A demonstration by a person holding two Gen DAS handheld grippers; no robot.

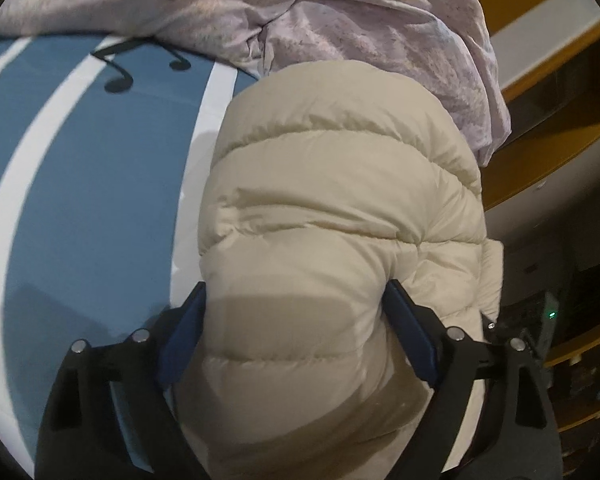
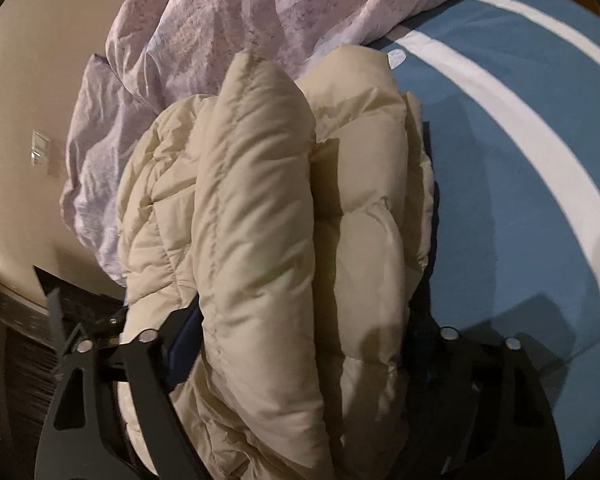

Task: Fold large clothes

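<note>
The left gripper (image 1: 296, 316) sits at the bottom centre of its frame, blue pads pressed wide against a bulky jacket (image 1: 332, 200). The right gripper (image 2: 300, 332), at its frame's bottom centre, is also clamped wide around the jacket's thick folds.

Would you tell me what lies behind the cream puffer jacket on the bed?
Behind the puffer jacket lies a crumpled lilac duvet on the blue-and-white striped sheet. Whatever sits under the jacket itself is covered.

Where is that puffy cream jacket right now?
The cream jacket fills the middle of both wrist views, bundled on the blue striped bedcover, just in front of the crumpled lilac duvet; its bulk sits between each gripper's fingers.
</note>
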